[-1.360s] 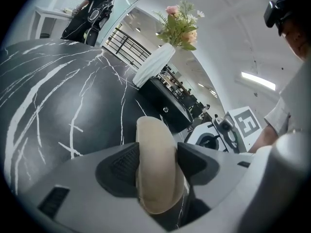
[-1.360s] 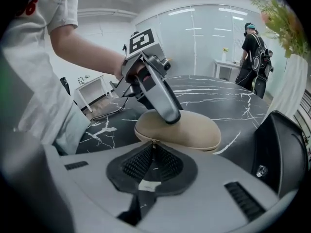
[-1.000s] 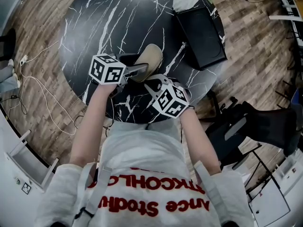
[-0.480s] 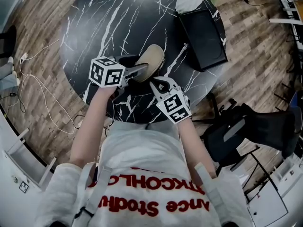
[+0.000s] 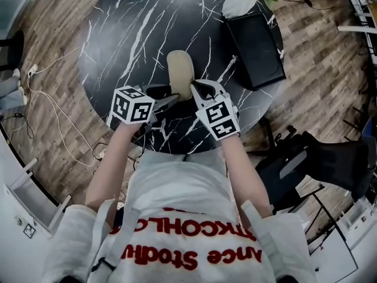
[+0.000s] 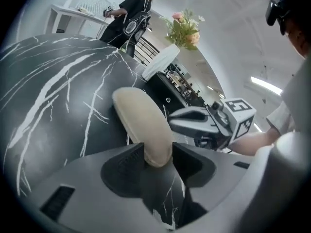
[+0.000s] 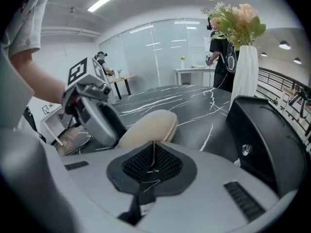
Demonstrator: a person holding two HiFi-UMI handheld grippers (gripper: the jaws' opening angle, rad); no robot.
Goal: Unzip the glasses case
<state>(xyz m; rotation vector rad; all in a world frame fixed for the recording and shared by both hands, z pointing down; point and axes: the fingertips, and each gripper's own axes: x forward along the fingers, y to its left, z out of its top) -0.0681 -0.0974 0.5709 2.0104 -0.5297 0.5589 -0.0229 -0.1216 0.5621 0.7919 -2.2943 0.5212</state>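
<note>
A beige glasses case (image 5: 180,71) lies on the round black marble table (image 5: 123,34), its long axis pointing away from me. My left gripper (image 5: 171,95) reaches in from the left. Its jaws have just been closing, and in the left gripper view (image 6: 158,152) both pads press on the case's (image 6: 141,120) near end. My right gripper (image 5: 197,89) sits at the case's near right side. In the right gripper view (image 7: 154,148) its jaws are shut, with a thin pale strip, seemingly the zip pull (image 7: 154,155), pinched between them just in front of the case (image 7: 148,125).
A black box (image 5: 253,47) lies on the table's right part, with a white vase of flowers (image 5: 238,0) behind it. The table's near edge is close to my body. Cables (image 5: 47,111) trail on the wood floor at left, and a black chair (image 5: 306,158) stands at right.
The case has swung from slanting up-right to pointing straight away. My right gripper moved up and left to its near end and rolled. The left jaws have narrowed onto the case.
</note>
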